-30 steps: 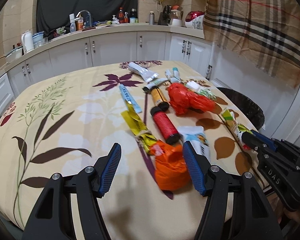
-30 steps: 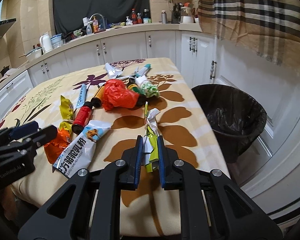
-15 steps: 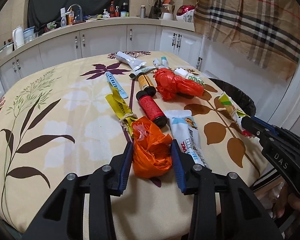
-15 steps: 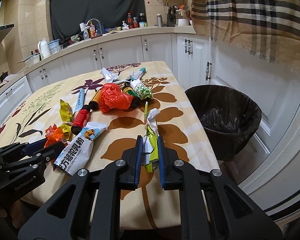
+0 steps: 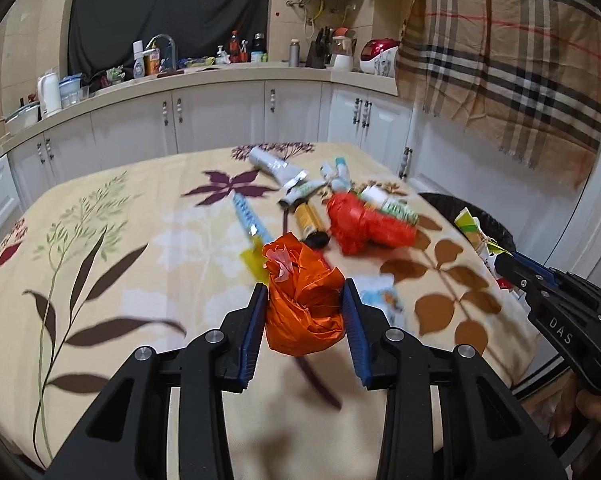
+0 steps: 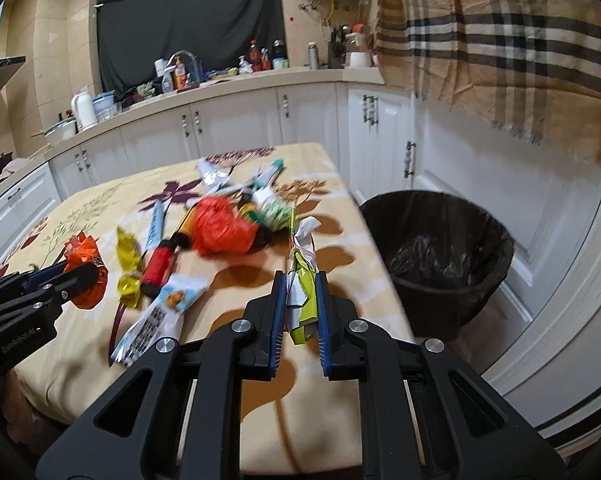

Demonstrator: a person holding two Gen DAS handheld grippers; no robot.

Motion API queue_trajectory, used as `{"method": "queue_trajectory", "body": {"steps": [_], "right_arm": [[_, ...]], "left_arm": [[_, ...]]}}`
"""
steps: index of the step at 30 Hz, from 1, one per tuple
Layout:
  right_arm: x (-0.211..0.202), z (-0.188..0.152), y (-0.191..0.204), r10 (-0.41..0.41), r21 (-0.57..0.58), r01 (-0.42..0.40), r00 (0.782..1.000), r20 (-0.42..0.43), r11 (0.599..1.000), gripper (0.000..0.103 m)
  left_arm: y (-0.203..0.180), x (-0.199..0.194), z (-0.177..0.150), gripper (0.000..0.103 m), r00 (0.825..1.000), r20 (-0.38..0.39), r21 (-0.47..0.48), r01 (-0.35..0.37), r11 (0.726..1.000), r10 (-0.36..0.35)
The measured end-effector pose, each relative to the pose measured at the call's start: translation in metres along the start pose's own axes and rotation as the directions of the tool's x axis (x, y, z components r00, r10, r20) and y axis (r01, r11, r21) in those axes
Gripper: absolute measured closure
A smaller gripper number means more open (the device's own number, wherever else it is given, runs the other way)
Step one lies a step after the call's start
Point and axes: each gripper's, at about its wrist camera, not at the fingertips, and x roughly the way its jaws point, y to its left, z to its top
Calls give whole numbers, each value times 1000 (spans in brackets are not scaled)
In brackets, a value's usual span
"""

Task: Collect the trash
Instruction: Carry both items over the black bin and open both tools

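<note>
Left wrist view: a crumpled orange plastic bag is clamped between the blue pads of the left gripper, whose jaws have just been closing around it. The bag is seen held above the flower-printed cream tablecloth. Beyond it, more litter is spread on the cloth: a crumpled red plastic bag, a yellow-labelled dark bottle, a long blue-and-white wrapper and a flattened silver tube.

In the right wrist view, a knotted green-and-white wrapper is pinched by the right gripper, whose jaws are pressed nearly together on it. The wrapper is held near the table's right edge, with the black-lined round waste bin standing on the floor just beside the table. A white snack pouch with dark lettering, a red cylindrical bottle and a yellow foil wrapper are seen lying on the cloth between the two grippers.
</note>
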Motion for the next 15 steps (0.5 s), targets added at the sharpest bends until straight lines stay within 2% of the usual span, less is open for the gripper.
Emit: {"method": "queue_trajectory", "body": {"steps": [7,15], "right_arm": [[9,29,-31,-83,19,82,995,47,996,89],[36,62,-77,-183,54,179,980,79,982,89]], "left_arm": [[-31,20,42,65,997,55,39,52,998,-54],[-79,66,93,65,989,53,74,135,988,-139]]}}
